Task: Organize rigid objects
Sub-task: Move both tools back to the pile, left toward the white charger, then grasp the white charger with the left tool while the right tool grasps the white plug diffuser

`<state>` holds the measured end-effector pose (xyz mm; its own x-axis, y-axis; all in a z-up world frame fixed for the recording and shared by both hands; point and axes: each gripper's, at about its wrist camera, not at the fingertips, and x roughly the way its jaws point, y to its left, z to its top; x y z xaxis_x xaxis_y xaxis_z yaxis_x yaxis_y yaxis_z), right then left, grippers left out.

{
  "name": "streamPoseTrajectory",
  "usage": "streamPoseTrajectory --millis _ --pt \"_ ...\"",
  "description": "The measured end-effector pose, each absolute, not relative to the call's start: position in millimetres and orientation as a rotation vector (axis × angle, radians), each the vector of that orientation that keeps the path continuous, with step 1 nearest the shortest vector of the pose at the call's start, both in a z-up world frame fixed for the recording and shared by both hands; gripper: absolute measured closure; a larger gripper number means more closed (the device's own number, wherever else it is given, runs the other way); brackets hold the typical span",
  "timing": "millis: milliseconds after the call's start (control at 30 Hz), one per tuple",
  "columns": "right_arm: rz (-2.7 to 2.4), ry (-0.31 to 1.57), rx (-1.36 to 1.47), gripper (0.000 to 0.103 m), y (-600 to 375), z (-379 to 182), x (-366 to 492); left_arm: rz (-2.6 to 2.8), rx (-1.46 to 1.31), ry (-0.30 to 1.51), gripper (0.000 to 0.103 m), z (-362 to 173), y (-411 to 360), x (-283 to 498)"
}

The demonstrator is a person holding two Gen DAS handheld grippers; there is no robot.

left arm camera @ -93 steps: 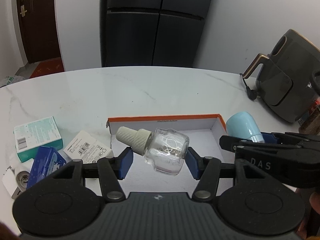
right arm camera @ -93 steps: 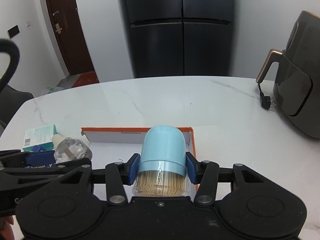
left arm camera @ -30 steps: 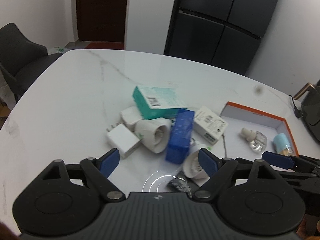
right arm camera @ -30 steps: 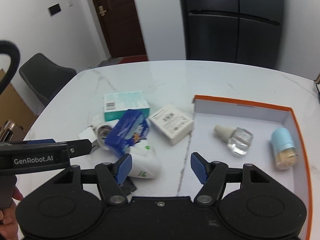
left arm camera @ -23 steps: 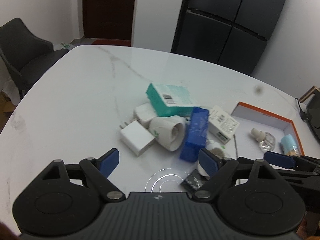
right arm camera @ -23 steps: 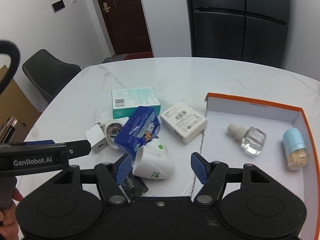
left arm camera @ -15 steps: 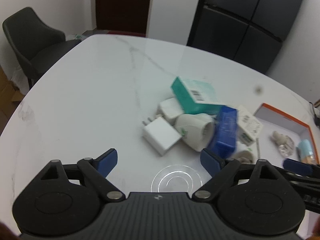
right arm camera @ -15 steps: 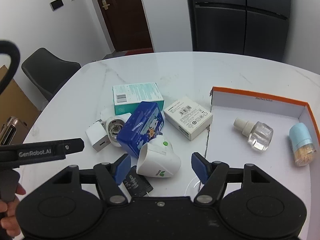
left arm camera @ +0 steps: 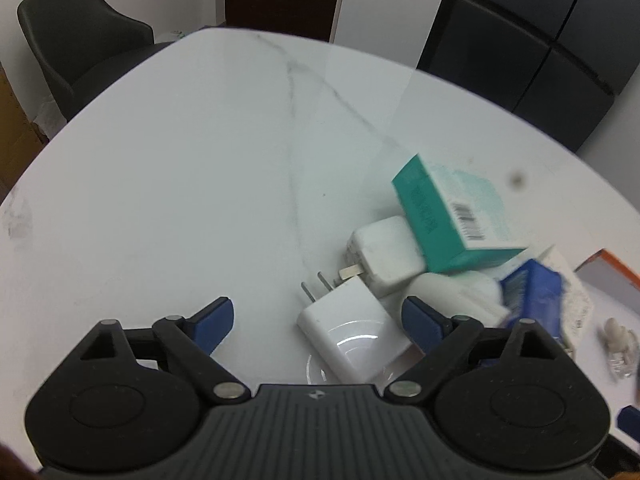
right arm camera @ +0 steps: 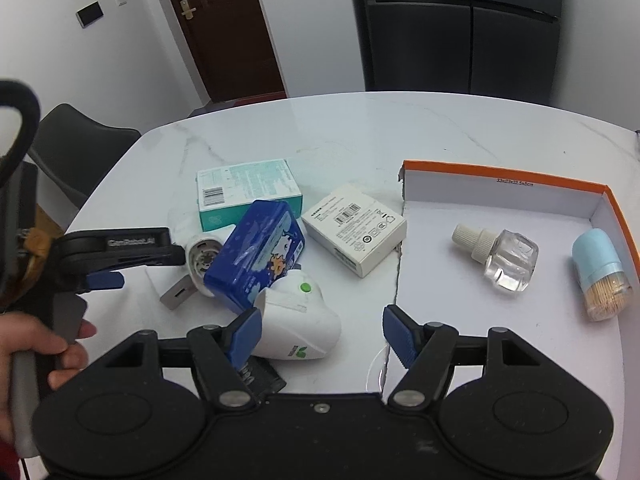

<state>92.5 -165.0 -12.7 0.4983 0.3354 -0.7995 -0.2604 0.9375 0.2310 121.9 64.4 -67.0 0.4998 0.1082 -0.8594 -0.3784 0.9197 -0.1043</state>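
White marble table fills both views, with a dark refrigerator and a brown door behind it and a dark chair at its far corner. Taking the orange-rimmed box as landmark: inside it lie two things, a clear bottle with a ribbed cap and, just beside the rim on the far side from the pile, a pale blue toothpick holder.

Outside the box sits a pile. One white carton touches the box's edge. Beyond it, away from the box, are one teal carton, one blue tin leaning on one round white plug-in device, a second round white piece behind the tin, and a dark flat item partly hidden by the right gripper.

Farthest from the box lie two white chargers: one with prongs up-left, one behind it against the teal carton.

Left gripper stands wide and is opening, the nearer charger between its pads but not pressed. Right gripper is also wide, empty, the round device just at its left pad. A hand holds the left gripper's handle.
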Motion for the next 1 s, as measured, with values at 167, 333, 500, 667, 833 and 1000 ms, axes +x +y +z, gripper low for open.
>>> streamPoseTrajectory --millis 167,333,500,667,833,1000 --pt "0.363 0.994 0.083 0.023 -161.3 -16.8 97.5 0.287 -0.253 1.024 0.009 -71.7 71.5 105.8" --pt "0.371 1.0 0.099 0.022 -159.0 -23.1 101.4 0.269 -0.215 1.019 0.009 -71.7 82.6 85.9" --pt "0.429 0.999 0.146 0.02 -158.0 -25.6 101.3 0.232 -0.166 1.004 0.01 -72.7 73.3 90.0" --pt "0.462 1.013 0.152 0.016 -153.1 -32.2 105.4 0.203 -0.078 0.96 0.045 -71.2 61.2 98.2" --pt "0.453 1.045 0.099 0.014 -145.4 -47.8 119.8 0.177 -0.117 0.964 0.062 -62.9 63.4 90.7" --pt "0.46 1.104 0.083 0.013 -140.0 -68.4 127.2 0.164 -0.133 0.965 0.062 -59.5 68.4 78.8"
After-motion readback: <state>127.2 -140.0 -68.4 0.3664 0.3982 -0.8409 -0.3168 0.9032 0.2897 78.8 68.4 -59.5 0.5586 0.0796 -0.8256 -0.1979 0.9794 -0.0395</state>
